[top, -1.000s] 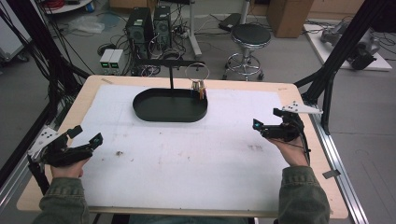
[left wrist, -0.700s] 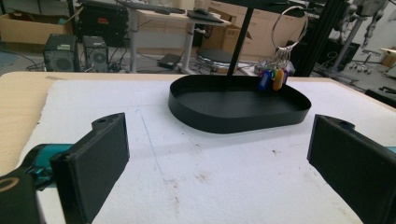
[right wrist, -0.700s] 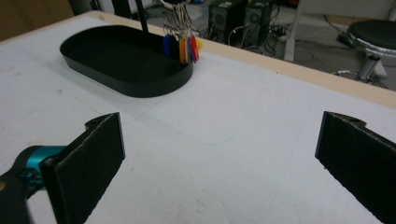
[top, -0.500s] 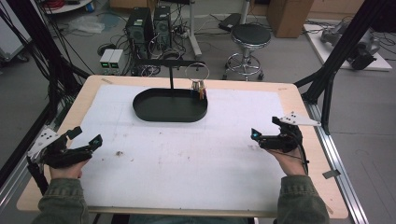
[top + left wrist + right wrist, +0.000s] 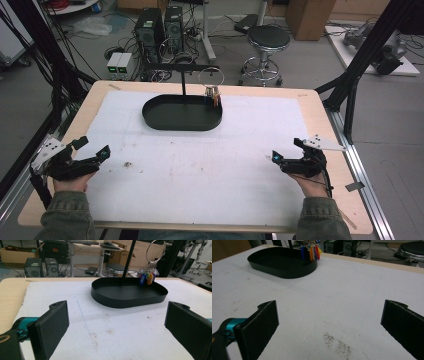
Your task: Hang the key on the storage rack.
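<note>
At table edges: left gripper and right gripper held spread wide, empty, well apart from tray; keys hung above tray rim, likely for access.

Key tags on the ring look too small to count; the stool's half cut off.

bare mat, black tray far side

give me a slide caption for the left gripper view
Open left gripper faces a black oval tray with coloured key tags hanging above it.
</note>
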Motion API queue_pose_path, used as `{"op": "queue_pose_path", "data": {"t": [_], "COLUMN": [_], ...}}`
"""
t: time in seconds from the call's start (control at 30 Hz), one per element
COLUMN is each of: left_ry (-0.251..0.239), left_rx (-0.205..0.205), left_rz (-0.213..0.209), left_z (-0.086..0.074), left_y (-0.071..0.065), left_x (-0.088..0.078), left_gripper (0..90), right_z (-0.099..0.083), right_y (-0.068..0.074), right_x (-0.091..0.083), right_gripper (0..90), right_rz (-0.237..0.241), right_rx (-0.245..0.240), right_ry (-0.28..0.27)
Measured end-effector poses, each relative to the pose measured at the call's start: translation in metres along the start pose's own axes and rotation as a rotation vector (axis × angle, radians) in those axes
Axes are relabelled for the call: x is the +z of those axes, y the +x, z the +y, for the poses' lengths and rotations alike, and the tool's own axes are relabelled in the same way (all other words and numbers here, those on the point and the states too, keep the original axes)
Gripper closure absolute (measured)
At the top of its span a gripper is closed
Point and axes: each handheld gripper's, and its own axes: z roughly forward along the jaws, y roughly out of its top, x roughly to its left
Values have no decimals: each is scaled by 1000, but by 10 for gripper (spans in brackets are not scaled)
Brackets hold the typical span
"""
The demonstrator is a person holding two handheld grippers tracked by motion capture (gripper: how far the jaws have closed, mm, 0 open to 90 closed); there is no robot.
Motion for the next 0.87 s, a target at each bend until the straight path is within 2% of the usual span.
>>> {"op": "queue_pose_path", "data": {"t": [0.1,0.13,0.17,0.2,0.27,0.33,0.37,0.4,0.43,0.57,0.87], "left_ry": [-1,1,2,1,0,-2,-4,-5,-6,-8,-9], "left_rx": [2,1,1,1,3,4,4,5,7,10,7], "left_rz": [0,2,2,1,0,0,2,2,3,7,2], "left_z": [0,0,0,0,0,0,0,1,1,1,1], "left_y": [0,0,0,0,-1,-1,-1,-1,-1,-1,-2], "left_x": [0,0,0,0,0,0,0,0,0,1,1], "left_gripper": [60,60,60,60,60,60,60,60,60,60,60], "right_z": [-4,-8,-10,-10,-12,-12,-11,-11,-10,-11,-12], "right_y": [-1,-1,0,0,1,4,5,5,7,7,7], "right_x": [-6,-11,-13,-13,-17,-20,-21,-21,-23,-24,-22], "right_gripper": [4,4,4,4,4,4,4,4,4,4,4], "right_rz": [-23,-47,-56,-56,-87,-122,-144,-144,-163,-166,-162], "right_rx": [15,37,38,38,48,36,27,27,30,40,29], "right_ry": [-37,-82,-110,-110,-152,-181,-215,-215,-245,-264,-245]}}
